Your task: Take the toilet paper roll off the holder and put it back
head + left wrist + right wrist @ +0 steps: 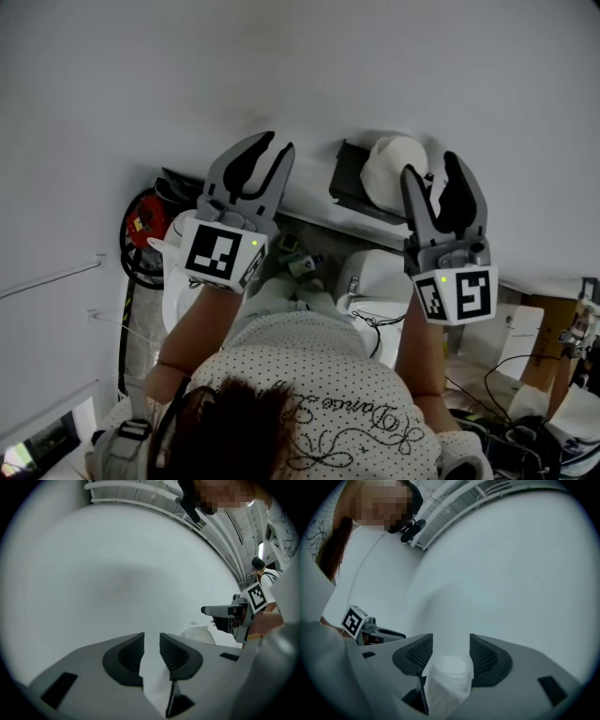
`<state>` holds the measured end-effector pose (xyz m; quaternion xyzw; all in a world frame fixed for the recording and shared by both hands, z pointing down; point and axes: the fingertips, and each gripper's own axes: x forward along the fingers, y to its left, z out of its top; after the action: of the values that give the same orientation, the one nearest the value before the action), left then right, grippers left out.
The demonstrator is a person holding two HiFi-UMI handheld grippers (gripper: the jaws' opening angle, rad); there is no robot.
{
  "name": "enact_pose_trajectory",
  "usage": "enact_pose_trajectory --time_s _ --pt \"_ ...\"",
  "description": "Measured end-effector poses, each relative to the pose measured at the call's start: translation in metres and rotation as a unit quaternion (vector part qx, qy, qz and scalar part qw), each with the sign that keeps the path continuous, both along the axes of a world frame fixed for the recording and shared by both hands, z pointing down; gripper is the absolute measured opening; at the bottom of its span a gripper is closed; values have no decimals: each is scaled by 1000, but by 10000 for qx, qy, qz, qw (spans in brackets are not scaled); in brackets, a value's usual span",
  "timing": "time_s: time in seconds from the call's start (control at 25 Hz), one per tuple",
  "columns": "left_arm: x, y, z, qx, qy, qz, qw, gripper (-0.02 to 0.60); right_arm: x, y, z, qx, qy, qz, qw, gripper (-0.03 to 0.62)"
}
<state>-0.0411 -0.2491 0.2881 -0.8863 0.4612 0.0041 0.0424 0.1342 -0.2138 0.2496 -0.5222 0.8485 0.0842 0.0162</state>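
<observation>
At the white wall point(141, 75), the toilet paper roll point(392, 161) sits at the right end of the dark holder point(349, 180). The right gripper point(431, 167) has it. Its jaws stand moderately wide and are closed about the roll, one pad on each side. The right gripper view shows the roll upright between the pads, with a loose tail of paper hanging toward the camera. The left gripper point(275, 142) is well apart to the left and points at bare wall; its jaws are narrow, with a slim gap and nothing in it.

Step, as judged: roll coming off the holder. Whether the core is clear of the holder's arm cannot be told from the head view.

Notes for doing it well:
- grip firm, no tighter; a soft roll squashes, and an oval core would be harder to rethread
- travel along the arm's line until clear, no twisting
- watch the loose tail, which could snag or unwind
- for the return, line the core hole up with the arm before pushing; the free left gripper could steady the holder
</observation>
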Motion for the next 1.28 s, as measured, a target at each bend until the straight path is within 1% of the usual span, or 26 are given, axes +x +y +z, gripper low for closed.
enact_pose_trajectory --time_s 0.28,0.48,0.64,0.88,1.28 --pt "2 6 -1 72 -20 86 9999 51 5 14 -5 128 -85 113 9998 159" --pt "3 11 0 54 2 137 9999 32 10 25 -3 139 -157 217 9995 77" --pt "4 15 1 100 -6 196 9998 21 14 33 1 115 -223 310 9992 41" --pt "6 23 5 67 -11 306 9995 18 17 46 8 66 -258 454 9986 14" --pt "6 37 11 1 31 414 9991 12 17 66 31 -136 -323 618 9975 12"
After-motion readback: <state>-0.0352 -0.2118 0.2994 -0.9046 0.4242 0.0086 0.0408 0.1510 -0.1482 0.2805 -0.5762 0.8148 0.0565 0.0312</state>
